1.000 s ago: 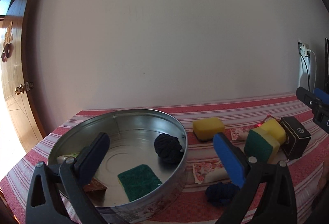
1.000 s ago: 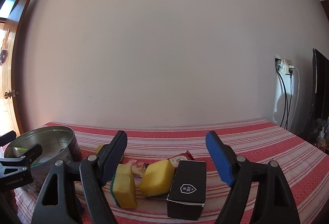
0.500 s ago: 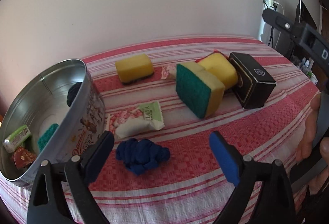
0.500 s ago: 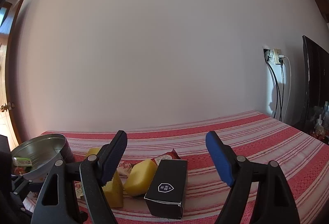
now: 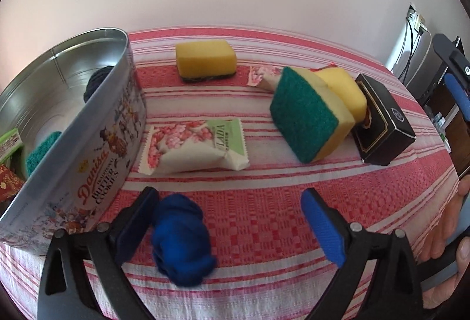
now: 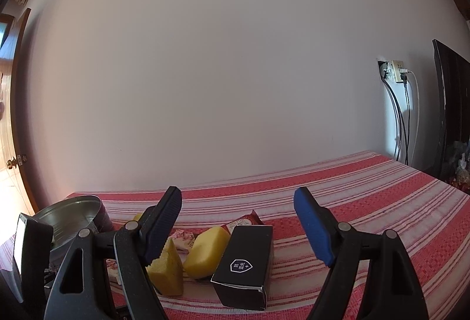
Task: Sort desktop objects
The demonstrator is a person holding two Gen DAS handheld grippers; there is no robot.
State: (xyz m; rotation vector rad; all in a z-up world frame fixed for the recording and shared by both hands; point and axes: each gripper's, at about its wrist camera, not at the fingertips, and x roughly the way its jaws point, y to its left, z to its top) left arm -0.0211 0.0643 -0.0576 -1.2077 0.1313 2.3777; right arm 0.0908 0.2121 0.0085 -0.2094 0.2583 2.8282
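Blue yarn ball [image 5: 182,240] sits on the worktop [image 5: 264,208] at 6 o'clock, just beside the cookie tin [image 5: 88,161]. Left gripper [image 5: 232,229] fingers apart, straddling it off-centre, left pad touching: lined up to grab. Right gripper [image 6: 238,229] fingers apart, idle above the black box [image 6: 243,261].

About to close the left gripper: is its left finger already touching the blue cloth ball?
Cannot tell. In the left wrist view the finger overlaps the blue cloth ball with no visible gap, but it could be hovering above it.

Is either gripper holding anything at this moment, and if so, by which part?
Nothing is held. The left gripper is open around the blue cloth bundle; the right gripper is open above the table.
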